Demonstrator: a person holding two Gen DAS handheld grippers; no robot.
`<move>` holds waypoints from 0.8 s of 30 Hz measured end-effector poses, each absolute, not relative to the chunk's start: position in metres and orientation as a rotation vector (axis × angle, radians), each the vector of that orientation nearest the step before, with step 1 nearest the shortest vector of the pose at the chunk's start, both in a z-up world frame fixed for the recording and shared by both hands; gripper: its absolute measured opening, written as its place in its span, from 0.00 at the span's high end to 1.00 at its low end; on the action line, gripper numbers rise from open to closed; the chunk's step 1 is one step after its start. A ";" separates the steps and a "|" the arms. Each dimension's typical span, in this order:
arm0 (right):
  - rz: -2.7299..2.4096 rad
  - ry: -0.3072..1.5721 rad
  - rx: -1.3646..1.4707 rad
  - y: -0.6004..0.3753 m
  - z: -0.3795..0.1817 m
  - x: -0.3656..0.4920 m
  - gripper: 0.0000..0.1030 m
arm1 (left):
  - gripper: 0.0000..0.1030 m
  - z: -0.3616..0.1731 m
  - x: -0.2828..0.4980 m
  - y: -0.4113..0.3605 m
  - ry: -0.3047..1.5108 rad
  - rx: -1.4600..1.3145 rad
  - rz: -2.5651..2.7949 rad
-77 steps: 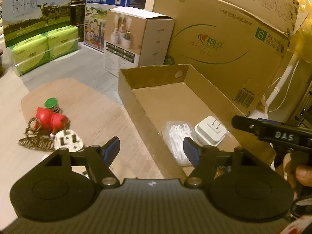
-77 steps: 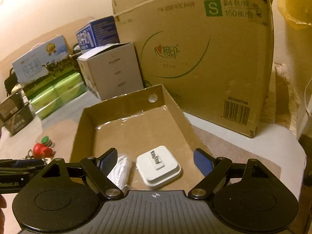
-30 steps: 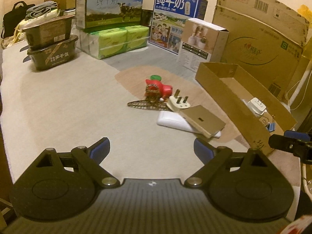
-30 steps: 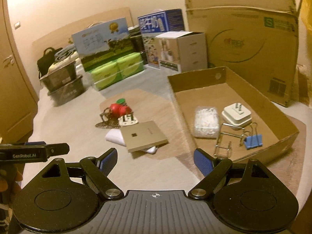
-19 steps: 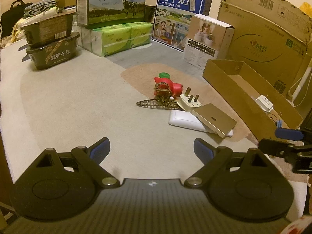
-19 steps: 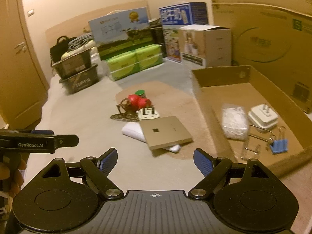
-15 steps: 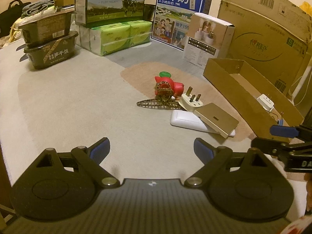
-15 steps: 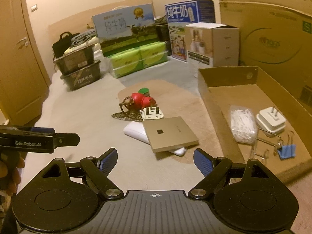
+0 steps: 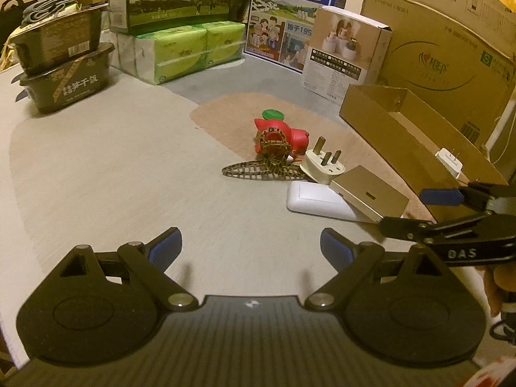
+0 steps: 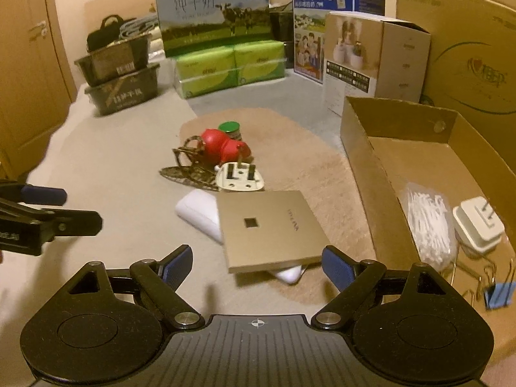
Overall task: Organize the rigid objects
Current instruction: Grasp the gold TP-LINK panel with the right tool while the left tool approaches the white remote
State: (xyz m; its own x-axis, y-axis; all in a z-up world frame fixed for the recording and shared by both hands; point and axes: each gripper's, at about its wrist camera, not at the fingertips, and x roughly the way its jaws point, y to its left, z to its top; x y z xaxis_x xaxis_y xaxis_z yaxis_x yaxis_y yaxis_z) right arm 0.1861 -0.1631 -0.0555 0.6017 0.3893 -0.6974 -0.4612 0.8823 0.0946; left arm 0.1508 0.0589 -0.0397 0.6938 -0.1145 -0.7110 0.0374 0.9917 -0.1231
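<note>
"纯牛奶" on blue milk carton (image 9: 298, 16); "DAS" on right gripper (image 9: 441, 209); "S", prob. size mark, on big cardboard box (image 9: 451, 51).

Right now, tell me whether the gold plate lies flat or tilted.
Tilted: the gold plate leans on the white switch, its near edge raised.

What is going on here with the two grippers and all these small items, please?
A person is sorting small rigid items into a shallow cardboard box. A white charger, a bag of cotton swabs and a blue binder clip already lie inside. The right gripper, empty and opening, hovers by the gold square plate; the left gripper is open and empty. A three-pin plug and red toy remain outside.
</note>
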 end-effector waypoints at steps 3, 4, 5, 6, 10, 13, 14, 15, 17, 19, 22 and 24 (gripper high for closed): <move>0.495 0.787 -0.133 -0.158 -0.061 0.196 0.15 | 0.11 -0.044 0.156 0.057 0.801 -0.097 -0.101; 0.498 0.790 -0.145 -0.156 -0.063 0.199 0.14 | 0.11 -0.045 0.158 0.057 0.804 -0.096 -0.104; 0.502 0.793 -0.157 -0.155 -0.065 0.202 0.14 | 0.11 -0.047 0.160 0.057 0.805 -0.095 -0.107; 0.506 0.796 -0.168 -0.153 -0.067 0.205 0.14 | 0.11 -0.049 0.161 0.057 0.806 -0.095 -0.109; 0.520 0.809 -0.206 -0.147 -0.074 0.218 0.12 | 0.11 -0.056 0.167 0.058 0.815 -0.103 -0.117; 0.529 0.822 -0.249 -0.141 -0.079 0.227 0.11 | 0.11 -0.060 0.170 0.059 0.821 -0.103 -0.122; 0.537 0.830 -0.265 -0.138 -0.081 0.230 0.10 | 0.11 -0.061 0.170 0.059 0.822 -0.104 -0.123; 0.547 0.838 -0.282 -0.136 -0.083 0.232 0.09 | 0.11 -0.063 0.171 0.060 0.823 -0.106 -0.124; 0.559 0.856 -0.300 -0.133 -0.086 0.236 0.08 | 0.11 -0.065 0.171 0.061 0.824 -0.109 -0.125; 0.566 0.878 -0.285 -0.133 -0.087 0.241 0.07 | 0.11 -0.066 0.172 0.062 0.826 -0.112 -0.125; 0.591 0.930 -0.223 -0.137 -0.087 0.247 0.07 | 0.11 -0.067 0.171 0.064 0.826 -0.114 -0.125; 0.619 0.943 -0.211 -0.136 -0.085 0.243 0.07 | 0.11 -0.066 0.169 0.066 0.824 -0.118 -0.122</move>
